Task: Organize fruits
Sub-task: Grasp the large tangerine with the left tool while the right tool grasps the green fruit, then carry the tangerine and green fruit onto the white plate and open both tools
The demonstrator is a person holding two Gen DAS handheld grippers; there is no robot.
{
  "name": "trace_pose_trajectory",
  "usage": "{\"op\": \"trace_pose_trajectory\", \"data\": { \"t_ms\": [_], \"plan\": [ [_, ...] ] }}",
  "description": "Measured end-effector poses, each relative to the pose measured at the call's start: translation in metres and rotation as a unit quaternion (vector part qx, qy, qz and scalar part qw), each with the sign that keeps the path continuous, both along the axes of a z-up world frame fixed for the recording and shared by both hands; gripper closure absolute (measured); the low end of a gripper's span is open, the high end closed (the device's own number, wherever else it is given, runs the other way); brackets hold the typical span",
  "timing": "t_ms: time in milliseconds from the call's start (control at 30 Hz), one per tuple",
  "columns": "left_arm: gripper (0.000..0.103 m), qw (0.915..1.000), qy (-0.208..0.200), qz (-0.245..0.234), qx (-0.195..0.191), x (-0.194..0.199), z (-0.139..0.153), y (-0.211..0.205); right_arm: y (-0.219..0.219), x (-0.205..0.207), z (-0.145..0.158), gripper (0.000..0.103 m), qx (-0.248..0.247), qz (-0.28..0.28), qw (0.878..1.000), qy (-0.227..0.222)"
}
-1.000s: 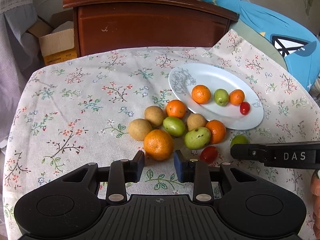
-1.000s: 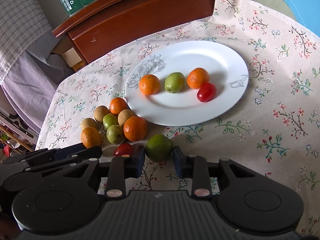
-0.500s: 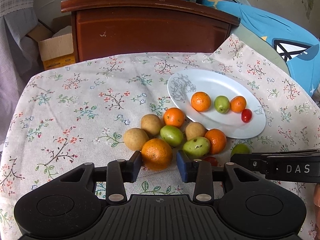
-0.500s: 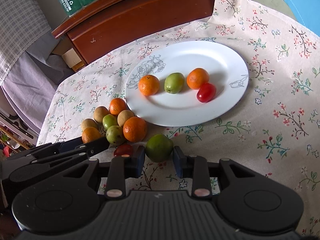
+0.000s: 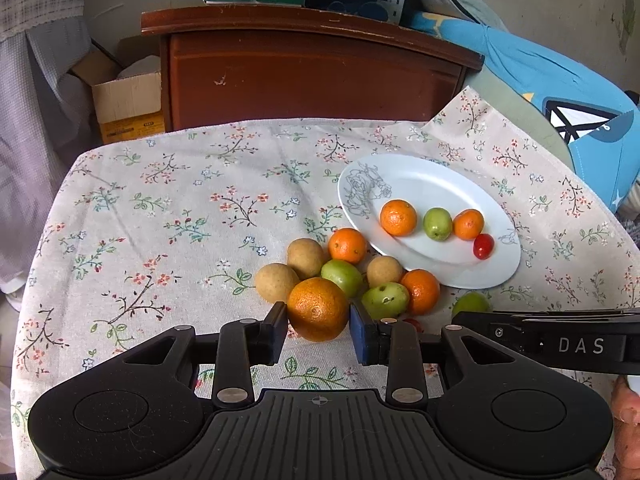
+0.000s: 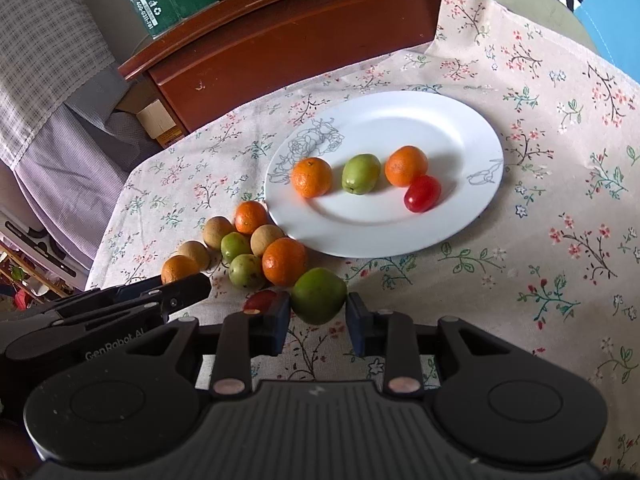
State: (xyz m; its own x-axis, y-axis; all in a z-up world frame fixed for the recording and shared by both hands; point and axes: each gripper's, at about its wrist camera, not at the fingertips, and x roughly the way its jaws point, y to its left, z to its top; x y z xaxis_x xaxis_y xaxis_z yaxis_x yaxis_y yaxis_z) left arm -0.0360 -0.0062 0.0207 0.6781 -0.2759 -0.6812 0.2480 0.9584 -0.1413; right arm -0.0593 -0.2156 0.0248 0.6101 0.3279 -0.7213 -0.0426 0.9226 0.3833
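The left gripper (image 5: 319, 326) is standing apart around the big orange (image 5: 318, 309), the right gripper (image 6: 318, 322) apart around the green fruit (image 6: 318, 295), so each should be closing gently before lifting toward the plate (image 6: 448, 128).

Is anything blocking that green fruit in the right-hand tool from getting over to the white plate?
Nothing visible does. The green fruit sits between the right hand-held gripper fingers, and only bare tablecloth lies between it and the plate rim. The fruit pile lies off to the left.
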Motion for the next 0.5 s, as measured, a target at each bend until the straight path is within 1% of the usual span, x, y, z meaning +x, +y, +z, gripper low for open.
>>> {"op": "trace_pose_trajectory", "data": {
  "t_ms": [233, 500],
  "plan": [
    [0.072, 0.9998, -0.016, -0.002, -0.015, -0.01, 0.019, 0.001, -0.003, -0.007, 0.021, 0.073, 0.011, 0.009, 1.0, -0.024],
    [0.072, 0.9992, -0.034, -0.013, -0.016, -0.015, 0.045, 0.001, -0.019, -0.011, 0.052, 0.072, 0.011, 0.007, 0.998, -0.061]
  ]
}}
